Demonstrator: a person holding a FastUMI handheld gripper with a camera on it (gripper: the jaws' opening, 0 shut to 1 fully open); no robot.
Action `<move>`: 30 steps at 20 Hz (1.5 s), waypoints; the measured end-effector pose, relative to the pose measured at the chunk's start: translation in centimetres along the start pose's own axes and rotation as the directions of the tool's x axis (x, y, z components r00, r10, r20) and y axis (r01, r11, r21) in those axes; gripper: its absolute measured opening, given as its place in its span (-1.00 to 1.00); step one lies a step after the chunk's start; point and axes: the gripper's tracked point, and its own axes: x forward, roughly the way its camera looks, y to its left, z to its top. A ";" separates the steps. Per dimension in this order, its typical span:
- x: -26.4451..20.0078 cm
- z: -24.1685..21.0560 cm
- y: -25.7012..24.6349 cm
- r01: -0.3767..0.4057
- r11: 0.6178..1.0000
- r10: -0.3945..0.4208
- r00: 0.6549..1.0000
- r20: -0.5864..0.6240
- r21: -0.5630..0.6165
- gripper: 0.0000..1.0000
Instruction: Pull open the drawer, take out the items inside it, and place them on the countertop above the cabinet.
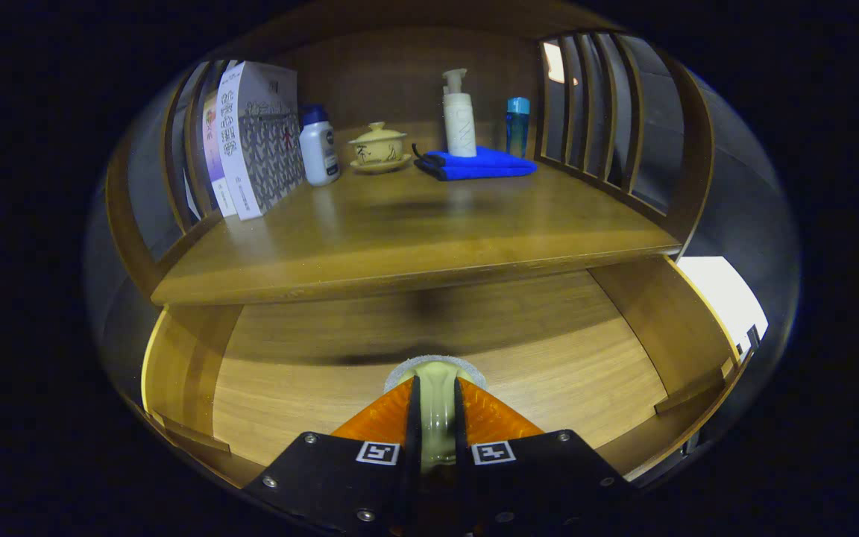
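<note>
Gripper view, tool (435,399) clamped on pale cup (435,373) over open drawer (549,373), book (262,138) lettering unreadable

1. The wooden countertop (414,239) stands above the pulled-out drawer (549,365).
2. Books (254,142) stand upright at its left rail.
3. Beside them stand a white bottle with a dark cap (319,148) and a lidded cup on a saucer (379,147).
4. A folded blue cloth (478,164) carries a white pump bottle (458,115); a blue bottle (517,125) stands just beside.
</note>
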 end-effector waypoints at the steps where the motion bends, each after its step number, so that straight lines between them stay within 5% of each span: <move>1: -0.4 0.4 0.1 -0.005 1.000 0.005 1.000 0.015 0.012 -0.58; 13: -5.6 5.4 -1.1 0.012 1.000 -0.017 0.985 0.174 0.026 -0.58; 30: -3.9 15.5 2.4 -0.034 0.997 0.051 0.958 0.281 -0.066 -0.58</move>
